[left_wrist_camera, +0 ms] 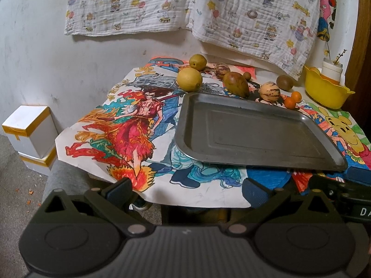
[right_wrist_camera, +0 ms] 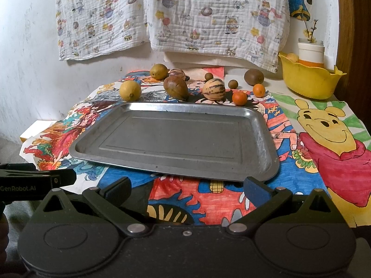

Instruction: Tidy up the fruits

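An empty metal tray (right_wrist_camera: 259, 139) lies on the table, also in the left wrist view (left_wrist_camera: 183, 125). Behind it lie several fruits: a yellow lemon (right_wrist_camera: 130, 90), a second lemon (right_wrist_camera: 159, 71), a brown pear-shaped fruit (right_wrist_camera: 176, 87), a striped melon (right_wrist_camera: 213, 89), two small oranges (right_wrist_camera: 239, 98) (right_wrist_camera: 258, 90), a kiwi (right_wrist_camera: 254, 77). The same fruits show in the left wrist view: lemon (left_wrist_camera: 189, 79), brown fruit (left_wrist_camera: 236, 84), striped melon (left_wrist_camera: 269, 91). My left gripper (left_wrist_camera: 186, 190) and right gripper (right_wrist_camera: 186, 188) are open and empty, at the table's near edge before the tray.
A yellow bowl (right_wrist_camera: 308, 81) with a white jar stands at the back right. Colourful drawings (right_wrist_camera: 331, 134) cover the table. A patterned cloth (right_wrist_camera: 185, 14) hangs on the wall. White boxes (left_wrist_camera: 30, 129) stand on the floor at the left.
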